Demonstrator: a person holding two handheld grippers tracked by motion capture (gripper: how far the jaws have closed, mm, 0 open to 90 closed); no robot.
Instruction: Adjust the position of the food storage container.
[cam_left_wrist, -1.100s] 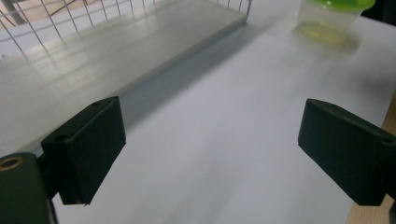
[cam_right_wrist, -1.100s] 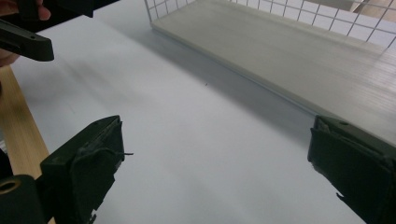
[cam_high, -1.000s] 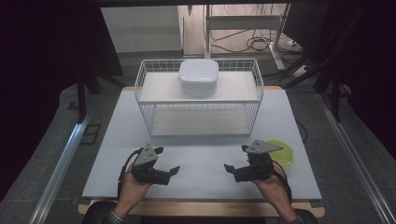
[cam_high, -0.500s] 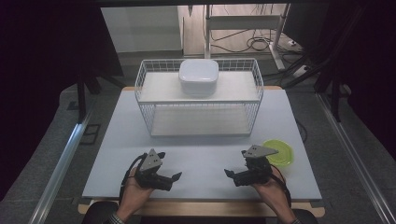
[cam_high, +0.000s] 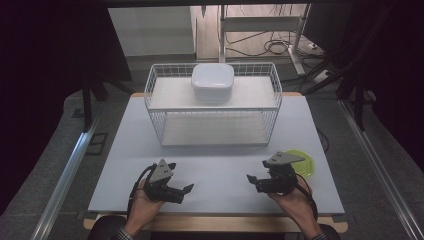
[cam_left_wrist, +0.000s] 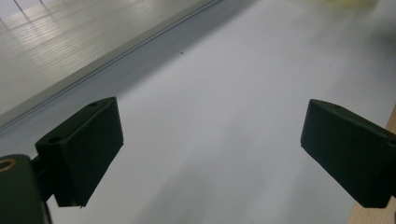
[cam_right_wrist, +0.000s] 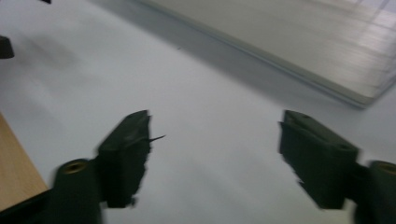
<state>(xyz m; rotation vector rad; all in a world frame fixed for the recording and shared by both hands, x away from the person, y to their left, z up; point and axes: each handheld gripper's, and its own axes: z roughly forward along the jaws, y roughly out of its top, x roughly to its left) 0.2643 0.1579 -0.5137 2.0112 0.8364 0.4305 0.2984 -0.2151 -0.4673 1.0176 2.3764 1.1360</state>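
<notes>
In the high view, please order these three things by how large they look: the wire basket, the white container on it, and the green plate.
1. wire basket, clearly the largest
2. white container
3. green plate, partly hidden by the right gripper, so its rank below the container is uncertain

This looks like a lab or test room, not a home. A plain white table (cam_high: 220, 170) stands on grey carpet (cam_high: 45, 165), with dark curtains (cam_high: 50, 45) at the sides. Behind it, loose cables (cam_high: 277, 47) lie on the floor by a metal stand (cam_high: 260, 22). Metal rails (cam_high: 65, 185) run along the floor.
</notes>
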